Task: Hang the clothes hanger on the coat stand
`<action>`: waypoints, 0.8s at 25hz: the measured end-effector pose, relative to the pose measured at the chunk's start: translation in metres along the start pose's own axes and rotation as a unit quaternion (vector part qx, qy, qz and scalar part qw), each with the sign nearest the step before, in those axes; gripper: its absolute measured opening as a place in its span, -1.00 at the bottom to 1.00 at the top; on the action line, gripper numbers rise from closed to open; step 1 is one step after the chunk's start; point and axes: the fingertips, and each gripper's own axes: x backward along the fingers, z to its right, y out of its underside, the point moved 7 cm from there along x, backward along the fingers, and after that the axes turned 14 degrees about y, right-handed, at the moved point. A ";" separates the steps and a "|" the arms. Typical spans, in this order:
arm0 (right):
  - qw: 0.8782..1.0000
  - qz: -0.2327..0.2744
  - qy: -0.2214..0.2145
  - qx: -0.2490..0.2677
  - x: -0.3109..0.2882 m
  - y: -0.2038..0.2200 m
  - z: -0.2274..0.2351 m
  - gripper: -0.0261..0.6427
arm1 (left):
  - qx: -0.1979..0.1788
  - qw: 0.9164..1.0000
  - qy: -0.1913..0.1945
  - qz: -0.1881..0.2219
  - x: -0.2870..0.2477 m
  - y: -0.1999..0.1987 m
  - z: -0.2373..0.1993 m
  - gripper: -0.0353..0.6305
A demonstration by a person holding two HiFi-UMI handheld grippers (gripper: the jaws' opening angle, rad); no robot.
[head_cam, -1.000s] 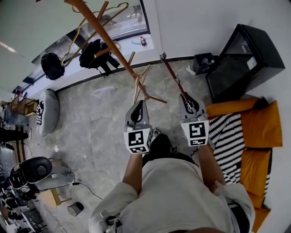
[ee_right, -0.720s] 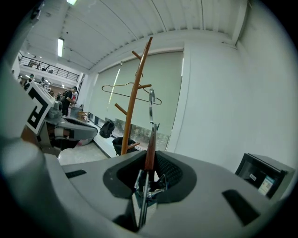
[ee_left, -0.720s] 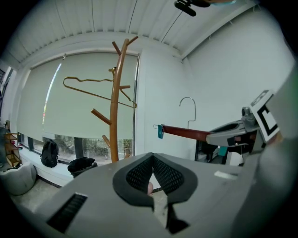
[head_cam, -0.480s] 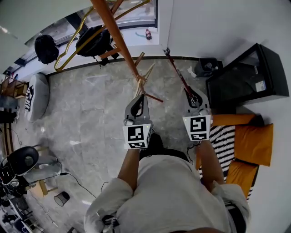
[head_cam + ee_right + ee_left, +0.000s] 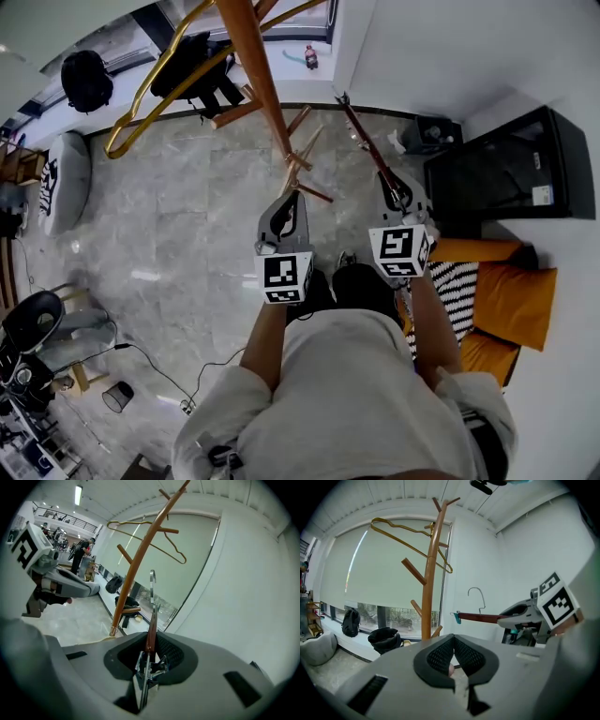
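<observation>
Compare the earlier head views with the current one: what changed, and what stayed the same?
The person moved closer to the coat stand, whose trunk now fills more of the view's top. Unchanged: right claw shut on the hanger, left claw shut.

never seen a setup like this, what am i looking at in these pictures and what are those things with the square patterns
A person holds a two-jaw tool in each hand; the patterned cubes are part of them. The top-down picture comes from a camera on the person's head. The other two come from cameras riding on each tool, looking along its jaws. The right tool grips a brown wooden hanger. The left tool is shut, holding nothing. Ahead on the floor stands a wooden coat stand with a gold hanger on it.
</observation>
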 end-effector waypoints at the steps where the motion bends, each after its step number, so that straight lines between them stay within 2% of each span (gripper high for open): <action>1: 1.000 -0.004 0.000 0.010 -0.006 0.001 0.000 -0.76 | 0.001 1.000 -0.002 -0.003 -0.003 0.001 -0.001 -0.87; 8: 0.999 -0.007 -0.040 0.014 -0.055 0.016 -0.008 -0.76 | 0.010 0.999 -0.043 -0.019 -0.024 0.014 -0.009 -0.87; 20: 0.992 0.014 -0.127 0.017 -0.120 0.011 -0.032 -0.76 | 0.026 0.994 -0.104 -0.033 -0.053 0.016 -0.015 -0.87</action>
